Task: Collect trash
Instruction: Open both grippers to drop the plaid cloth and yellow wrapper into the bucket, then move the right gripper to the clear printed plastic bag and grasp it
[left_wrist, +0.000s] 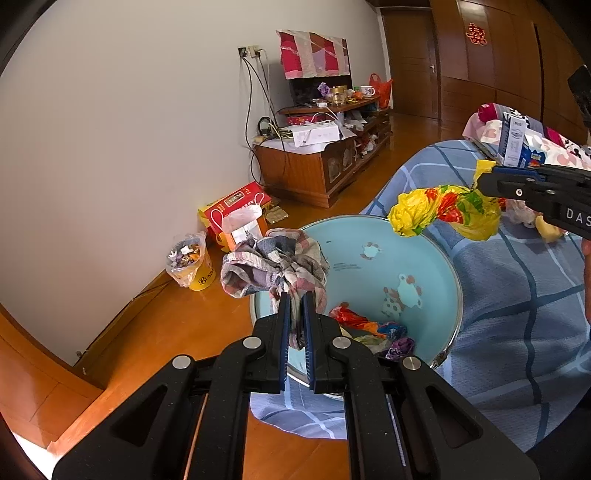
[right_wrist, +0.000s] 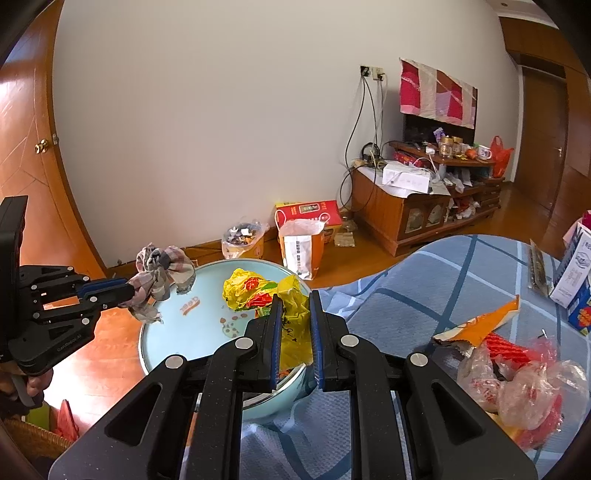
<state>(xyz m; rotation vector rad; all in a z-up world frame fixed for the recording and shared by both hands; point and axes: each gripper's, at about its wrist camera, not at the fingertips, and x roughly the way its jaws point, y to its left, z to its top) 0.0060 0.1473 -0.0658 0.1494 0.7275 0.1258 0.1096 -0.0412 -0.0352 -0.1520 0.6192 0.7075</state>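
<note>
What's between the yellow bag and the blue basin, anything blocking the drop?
Nothing visible blocks it. The right gripper holds the yellow bag over the basin rim. The left gripper holds a plaid cloth over the opposite side, apart from the bag. Only a few wrappers lie inside.

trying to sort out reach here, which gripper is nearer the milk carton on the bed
Right. The right gripper, shut on the yellow bag, sits just below the milk carton; the left gripper holds the plaid cloth across the basin.
</note>
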